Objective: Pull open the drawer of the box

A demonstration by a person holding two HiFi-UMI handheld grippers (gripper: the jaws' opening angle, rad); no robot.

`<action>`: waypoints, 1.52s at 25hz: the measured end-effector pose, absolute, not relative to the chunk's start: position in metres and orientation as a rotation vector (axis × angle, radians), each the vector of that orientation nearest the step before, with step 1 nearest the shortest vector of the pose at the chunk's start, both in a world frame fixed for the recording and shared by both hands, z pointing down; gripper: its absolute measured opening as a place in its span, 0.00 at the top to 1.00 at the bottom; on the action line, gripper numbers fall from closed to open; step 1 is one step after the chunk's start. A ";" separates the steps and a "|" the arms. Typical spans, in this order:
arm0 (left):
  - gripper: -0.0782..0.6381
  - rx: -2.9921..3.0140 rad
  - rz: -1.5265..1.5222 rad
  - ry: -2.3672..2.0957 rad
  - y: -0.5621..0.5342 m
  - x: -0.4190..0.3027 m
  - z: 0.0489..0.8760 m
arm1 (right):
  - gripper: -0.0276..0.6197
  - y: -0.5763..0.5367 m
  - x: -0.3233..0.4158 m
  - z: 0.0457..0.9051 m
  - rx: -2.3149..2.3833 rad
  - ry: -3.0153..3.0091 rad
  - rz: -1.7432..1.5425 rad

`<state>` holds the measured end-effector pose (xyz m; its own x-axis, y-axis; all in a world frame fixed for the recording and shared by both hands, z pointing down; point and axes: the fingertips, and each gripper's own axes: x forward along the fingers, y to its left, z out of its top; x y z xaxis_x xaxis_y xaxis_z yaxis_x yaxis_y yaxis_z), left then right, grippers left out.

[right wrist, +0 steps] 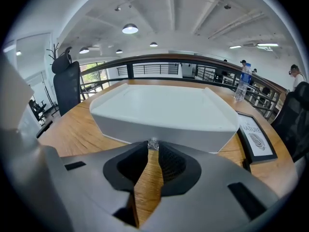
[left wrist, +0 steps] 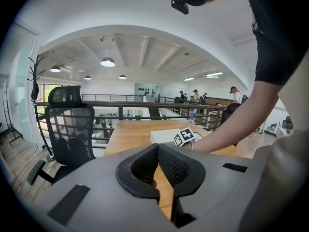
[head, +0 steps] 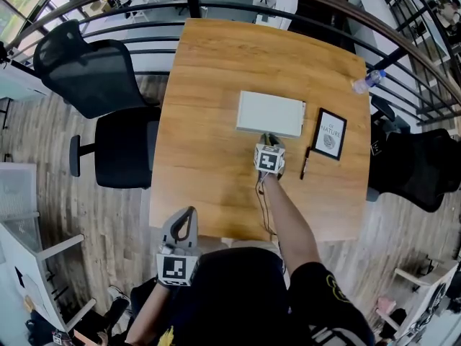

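Gripping the small clear knob (right wrist: 153, 143) at its jaw tips, the right gripper (head: 269, 138) was found closed at the middle of the near long face of the white box (head: 270, 113). The box was laid flat on the wooden table (head: 209, 171), its long axis running left to right across the head view and its drawer front turned toward the person. The knob was located directly ahead of the right gripper, so a straight pull toward the person, square to that axis, was judged necessary. The left gripper (head: 190, 213) was held well apart at the table's near edge, jaws together and empty.
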<state>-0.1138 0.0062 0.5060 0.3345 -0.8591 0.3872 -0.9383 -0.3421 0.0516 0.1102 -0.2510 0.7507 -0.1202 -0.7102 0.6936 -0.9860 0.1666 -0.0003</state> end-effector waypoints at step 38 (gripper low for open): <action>0.87 2.569 0.454 -1.418 0.015 -0.093 0.495 | 0.86 -0.123 0.105 0.748 1.586 -1.839 0.735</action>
